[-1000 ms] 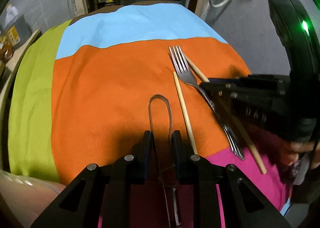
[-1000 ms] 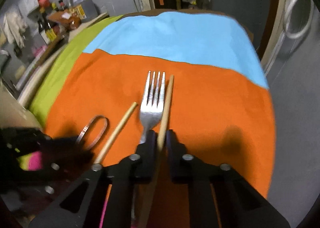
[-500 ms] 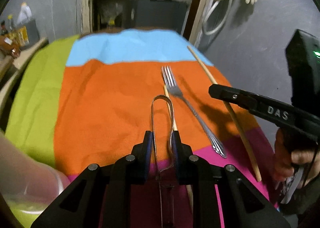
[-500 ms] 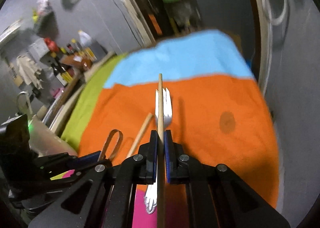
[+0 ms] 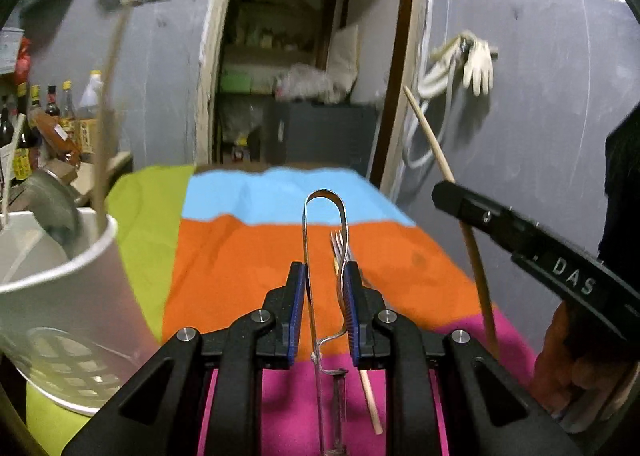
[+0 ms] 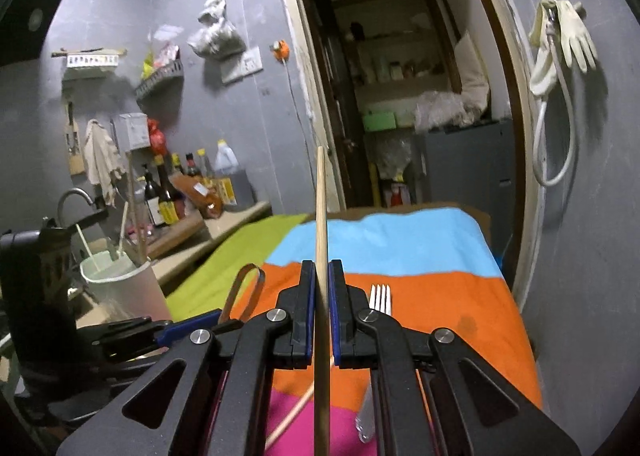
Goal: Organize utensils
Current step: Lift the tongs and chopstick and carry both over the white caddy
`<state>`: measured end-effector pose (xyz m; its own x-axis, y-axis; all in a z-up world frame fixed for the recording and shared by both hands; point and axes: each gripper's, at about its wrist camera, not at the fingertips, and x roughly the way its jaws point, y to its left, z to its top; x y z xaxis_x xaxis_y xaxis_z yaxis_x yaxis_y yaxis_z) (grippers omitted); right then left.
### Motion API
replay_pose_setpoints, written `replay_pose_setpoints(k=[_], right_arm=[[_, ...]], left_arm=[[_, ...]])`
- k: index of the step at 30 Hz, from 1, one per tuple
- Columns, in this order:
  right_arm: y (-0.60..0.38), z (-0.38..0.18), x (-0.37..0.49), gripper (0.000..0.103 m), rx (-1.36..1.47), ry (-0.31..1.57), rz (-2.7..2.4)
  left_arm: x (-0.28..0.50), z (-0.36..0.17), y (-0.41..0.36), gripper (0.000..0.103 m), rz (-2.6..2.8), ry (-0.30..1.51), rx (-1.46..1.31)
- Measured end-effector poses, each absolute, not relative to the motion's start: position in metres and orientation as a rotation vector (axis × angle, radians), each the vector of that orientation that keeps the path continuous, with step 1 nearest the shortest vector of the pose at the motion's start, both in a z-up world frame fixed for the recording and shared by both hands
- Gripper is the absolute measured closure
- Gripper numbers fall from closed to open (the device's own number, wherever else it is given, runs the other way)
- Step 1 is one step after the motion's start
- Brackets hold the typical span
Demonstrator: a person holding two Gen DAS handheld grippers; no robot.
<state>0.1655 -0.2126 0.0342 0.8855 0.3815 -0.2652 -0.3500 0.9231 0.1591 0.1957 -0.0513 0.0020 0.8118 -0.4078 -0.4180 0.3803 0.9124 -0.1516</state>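
My left gripper (image 5: 323, 276) is shut on a metal peeler (image 5: 324, 216) and holds it lifted above the cloth. My right gripper (image 6: 321, 276) is shut on a wooden chopstick (image 6: 321, 216), raised and pointing up; it also shows in the left wrist view (image 5: 452, 192). A silver fork (image 6: 379, 298) and a second chopstick (image 6: 294, 414) lie on the orange and pink cloth. A white utensil holder (image 5: 60, 296) stands at the left with sticks in it; it also shows in the right wrist view (image 6: 128, 288).
The table carries a striped cloth (image 6: 420, 244) of green, blue, orange and pink. A counter with bottles (image 6: 168, 200) and a tap (image 6: 74, 200) is at the left. A doorway and a hanging glove (image 6: 568, 36) are behind the table.
Both grippers have lifted their utensils further off the cloth and tilted up. The holder has come into view at the left. The fork and second chopstick stayed on the table.
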Motion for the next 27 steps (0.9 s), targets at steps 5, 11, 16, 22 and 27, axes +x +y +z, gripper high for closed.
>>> replay_pose_setpoints(k=[5, 11, 16, 22, 27], right_arm=[[-0.21, 0.05, 0.155, 0.098, 0.132, 0.199, 0.382], [-0.198, 0.069, 0.146, 0.098, 0.14, 0.099, 0.398], [-0.179, 0.091, 0.146, 0.098, 0.172, 0.02, 0.46], [-0.145, 0.116, 0.149, 0.098, 0.22, -0.064, 0.543], [-0.11, 0.127, 0.155, 0.098, 0.261, -0.095, 0.618]], left_arm=[[0.189, 0.026, -0.035, 0.087, -0.399, 0.38, -0.112], [0.181, 0.057, -0.017, 0.087, -0.384, 0.29, -0.142], [0.166, 0.084, 0.006, 0.087, -0.369, 0.215, -0.164], [0.159, 0.112, 0.044, 0.087, -0.31, 0.143, -0.189], [0.158, 0.124, 0.089, 0.087, -0.221, 0.096, -0.209]])
